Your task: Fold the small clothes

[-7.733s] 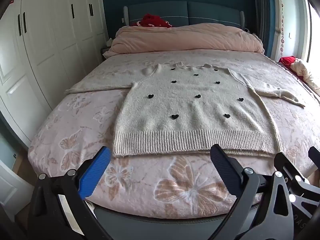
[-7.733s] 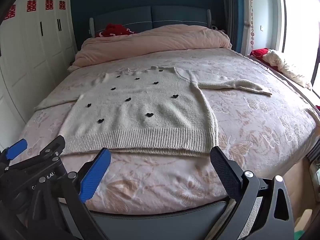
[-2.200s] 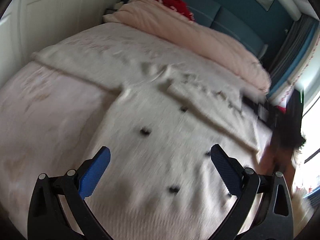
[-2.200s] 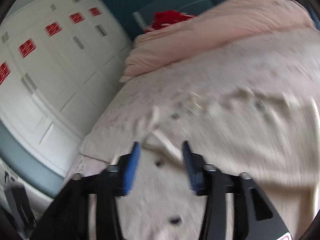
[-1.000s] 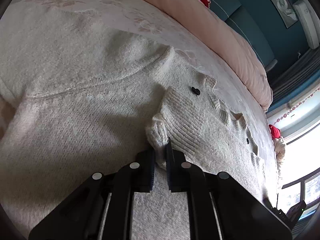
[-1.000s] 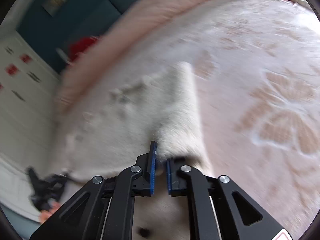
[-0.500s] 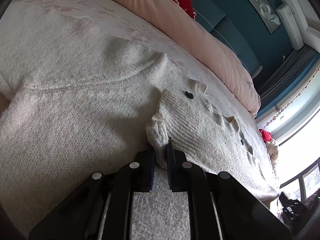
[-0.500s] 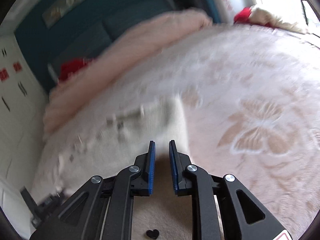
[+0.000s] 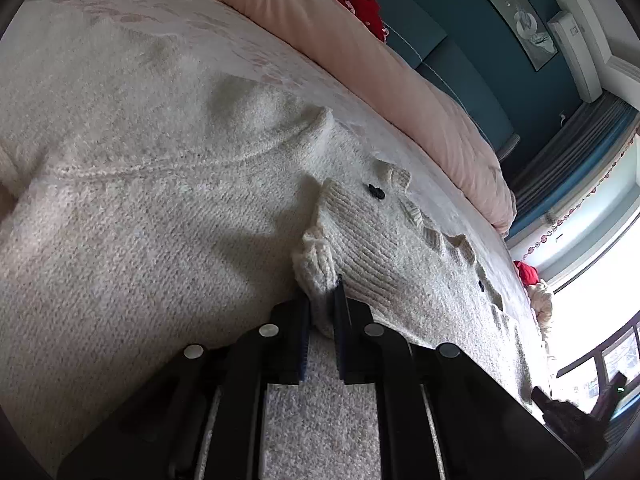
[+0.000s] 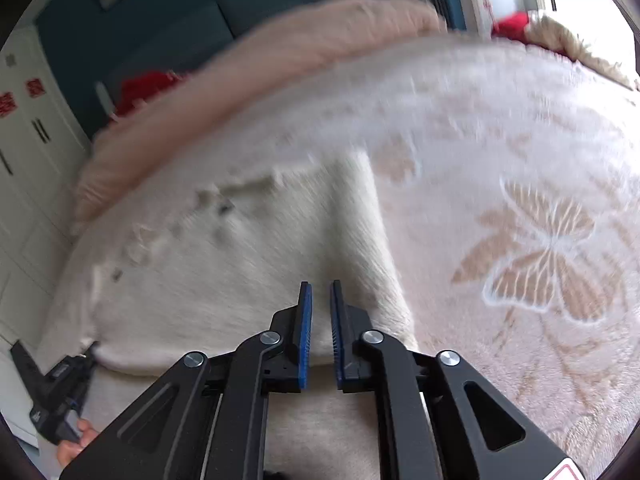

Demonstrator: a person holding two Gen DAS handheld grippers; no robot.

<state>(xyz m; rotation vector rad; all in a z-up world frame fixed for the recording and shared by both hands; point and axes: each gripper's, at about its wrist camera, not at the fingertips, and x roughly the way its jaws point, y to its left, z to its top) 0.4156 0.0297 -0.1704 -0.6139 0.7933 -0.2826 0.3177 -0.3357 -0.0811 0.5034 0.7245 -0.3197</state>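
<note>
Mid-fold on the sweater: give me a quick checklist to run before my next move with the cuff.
1. Left gripper has the cuff pinched: ok.
2. Cuff lies over the sweater body, not off the side: ok.
3. Right gripper free of fabric: ok, narrow gap, nothing visibly pinched between the pads.
4. Folded sleeve lies flat along the sweater's edge: cannot tell, the right view is blurred.
5. Other sleeve already folded in: cannot tell, mostly out of frame.
6. Bedspread under the sweater free of other items: ok where visible.
</note>
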